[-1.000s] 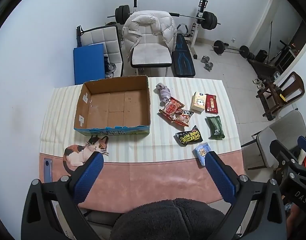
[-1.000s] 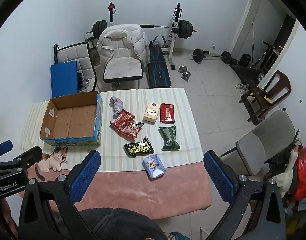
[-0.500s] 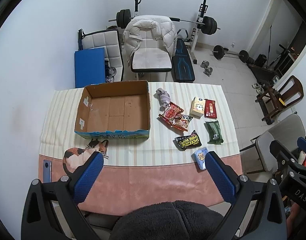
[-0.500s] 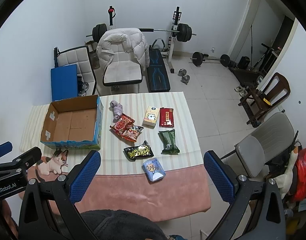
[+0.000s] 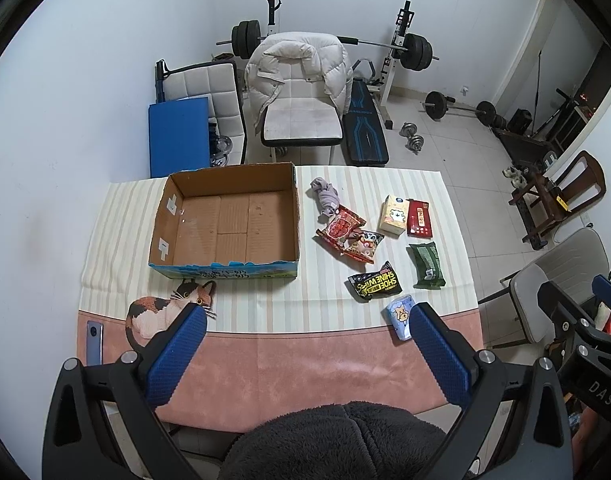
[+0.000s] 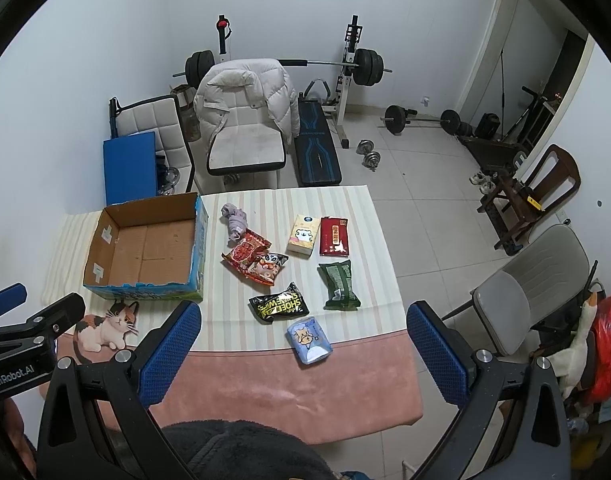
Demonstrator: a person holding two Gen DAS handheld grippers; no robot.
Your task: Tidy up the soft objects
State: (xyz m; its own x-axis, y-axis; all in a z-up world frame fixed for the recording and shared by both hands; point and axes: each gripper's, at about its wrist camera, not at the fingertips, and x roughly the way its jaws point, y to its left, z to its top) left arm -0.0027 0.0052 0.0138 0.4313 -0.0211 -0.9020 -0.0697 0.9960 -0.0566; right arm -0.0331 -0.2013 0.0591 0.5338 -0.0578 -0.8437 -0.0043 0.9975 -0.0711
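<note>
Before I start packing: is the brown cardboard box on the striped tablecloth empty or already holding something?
Empty. The brown cardboard box shows only its bare floor in both views; the packets and grey cloth lie outside, beside it.

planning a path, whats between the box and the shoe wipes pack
Only bare striped cloth lies between the box and the shoe wipes pack; the red snack bags sit further back. The right wrist view shows it best.

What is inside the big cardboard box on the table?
Nothing. The cardboard box is open on top and its brown bottom shows bare in both views. The packets and the grey cloth all lie outside it on the striped tablecloth. The near wall hides a thin strip of floor.
</note>
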